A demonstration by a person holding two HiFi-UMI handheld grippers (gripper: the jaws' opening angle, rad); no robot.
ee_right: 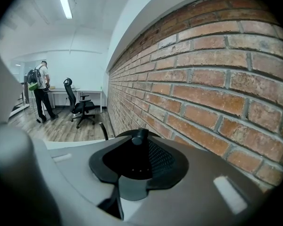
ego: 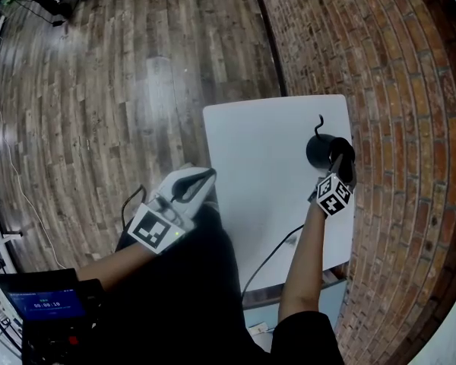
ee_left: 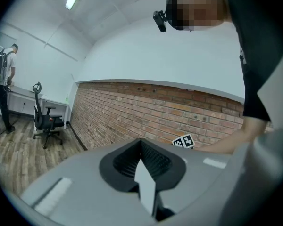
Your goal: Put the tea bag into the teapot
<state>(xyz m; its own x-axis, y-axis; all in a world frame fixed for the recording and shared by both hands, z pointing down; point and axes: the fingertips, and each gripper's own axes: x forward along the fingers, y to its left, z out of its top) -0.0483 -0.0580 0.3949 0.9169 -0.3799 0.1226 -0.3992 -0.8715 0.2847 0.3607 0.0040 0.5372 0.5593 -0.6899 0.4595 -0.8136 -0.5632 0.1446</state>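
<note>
- head view: a white table (ego: pixel 243 150) stands on a wooden floor (ego: pixel 99 90), its right edge against a brick wall (ego: pixel 395 90).
- a black teapot (ego: pixel 321 149) sits at the table's far right corner, just beside the wall.
- the right gripper (ego: pixel 337 160) is over the teapot, at its top.
- the left gripper (ego: pixel 204 179) is off the table's left edge, well apart from the teapot.
- left gripper view: the jaws are together on a flat white tea bag (ee_left: pixel 145 182), which stands upright between the black pads.
- beyond the jaws are the brick wall and the right gripper's marker cube. an office chair (ee_left: pixel 47 119) stands far left.
- right gripper view: the jaws are clamped on the round knob (ee_right: pixel 140 136) of the teapot's black lid (ee_right: pixel 132 161). the knob is at the tips and touches both pads.
- a strip of the table shows to the left, with the brick wall close on the right.
- a person with a backpack (ee_right: pixel 40 91) stands at the far end of the room.
</note>
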